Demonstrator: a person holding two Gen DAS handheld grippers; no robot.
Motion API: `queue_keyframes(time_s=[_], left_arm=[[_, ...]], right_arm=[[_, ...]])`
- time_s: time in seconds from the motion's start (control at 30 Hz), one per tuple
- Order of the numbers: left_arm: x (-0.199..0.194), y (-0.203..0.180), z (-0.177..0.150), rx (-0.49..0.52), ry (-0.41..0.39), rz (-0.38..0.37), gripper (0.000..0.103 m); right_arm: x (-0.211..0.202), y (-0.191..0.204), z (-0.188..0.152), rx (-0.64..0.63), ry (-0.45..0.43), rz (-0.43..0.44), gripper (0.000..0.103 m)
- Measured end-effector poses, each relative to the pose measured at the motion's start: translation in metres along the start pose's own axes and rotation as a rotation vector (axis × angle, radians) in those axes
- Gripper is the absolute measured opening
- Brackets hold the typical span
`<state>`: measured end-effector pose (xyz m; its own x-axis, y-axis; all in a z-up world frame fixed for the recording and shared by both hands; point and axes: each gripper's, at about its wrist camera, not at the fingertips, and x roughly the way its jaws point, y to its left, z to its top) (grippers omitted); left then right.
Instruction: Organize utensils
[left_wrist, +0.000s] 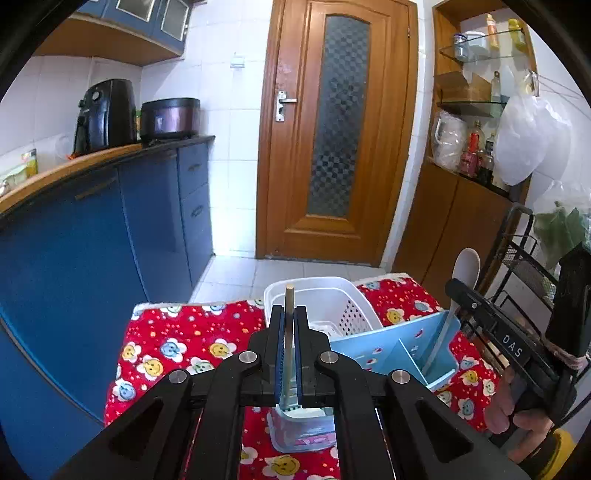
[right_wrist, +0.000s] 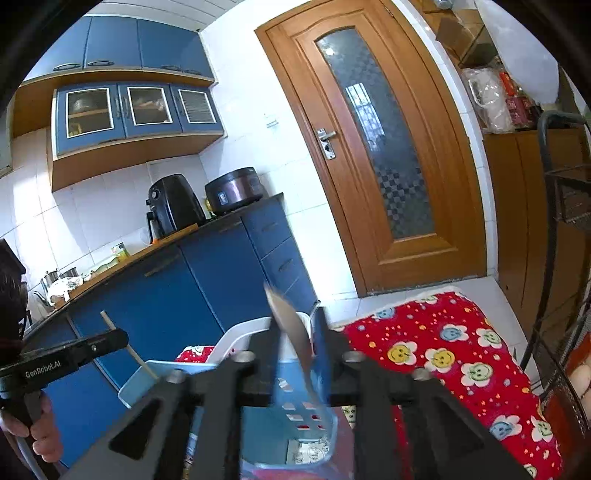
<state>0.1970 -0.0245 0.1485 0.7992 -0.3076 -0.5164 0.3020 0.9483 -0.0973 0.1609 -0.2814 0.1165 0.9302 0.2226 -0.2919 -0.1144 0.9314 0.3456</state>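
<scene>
We saw the left gripper (left_wrist: 289, 332) clamped tight on a thin pale wooden chopstick (left_wrist: 288, 325), its blue pads pressed against the stick's sides. The chopstick stood nearly upright, its long axis running top to bottom, blunt end above the fingertips and lower end reaching toward a small clear plastic container (left_wrist: 303, 428) on the red cloth printed with smiling flowers (left_wrist: 177, 347). In the right wrist view the same stick (right_wrist: 127, 345) leaned slightly, rising out of the light blue plastic divided utensil holder (right_wrist: 155, 373).

The right gripper (right_wrist: 295, 332) stood partly open, its fingers apart on either side of a pale long-handled spoon (right_wrist: 291, 325); blur kept us from telling whether either pad touched it. The spoon's bowl pointed up and its handle slanted down into the blue holder's compartment (left_wrist: 439, 339); from the left wrist view it appeared white, with a smooth oval bowl (left_wrist: 466, 267). A white perforated plastic basket (left_wrist: 332, 299) sat just behind the holder.
</scene>
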Motion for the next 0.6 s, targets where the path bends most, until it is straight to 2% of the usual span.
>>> queue_keyframes(time_s=[0.03, 0.1, 0.17, 0.23, 0.37, 0.6], left_arm=[[0.002, -0.001, -0.001, -0.002, 0.014, -0.004, 0.008], [0.003, -0.002, -0.002, -0.004, 0.032, -0.004, 0.015], [0.003, -0.004, -0.003, 0.000, 0.038, 0.001, 0.030], [0.000, -0.006, -0.005, 0.007, 0.030, 0.008, 0.039], [-0.009, -0.011, -0.007, 0.026, 0.019, 0.012, 0.041], [-0.026, -0.010, -0.015, 0.003, 0.026, -0.003, 0.045]], right_arm=[[-0.001, -0.002, 0.001, 0.009, 0.000, 0.003, 0.042], [-0.005, -0.006, 0.003, 0.031, -0.002, 0.011, 0.043], [-0.010, -0.007, 0.005, 0.037, -0.004, 0.009, 0.043], [-0.015, -0.008, 0.006, 0.040, -0.005, 0.010, 0.043], [-0.026, -0.009, 0.008, 0.043, 0.011, 0.002, 0.044], [-0.049, -0.013, 0.005, 0.077, 0.059, 0.016, 0.044]])
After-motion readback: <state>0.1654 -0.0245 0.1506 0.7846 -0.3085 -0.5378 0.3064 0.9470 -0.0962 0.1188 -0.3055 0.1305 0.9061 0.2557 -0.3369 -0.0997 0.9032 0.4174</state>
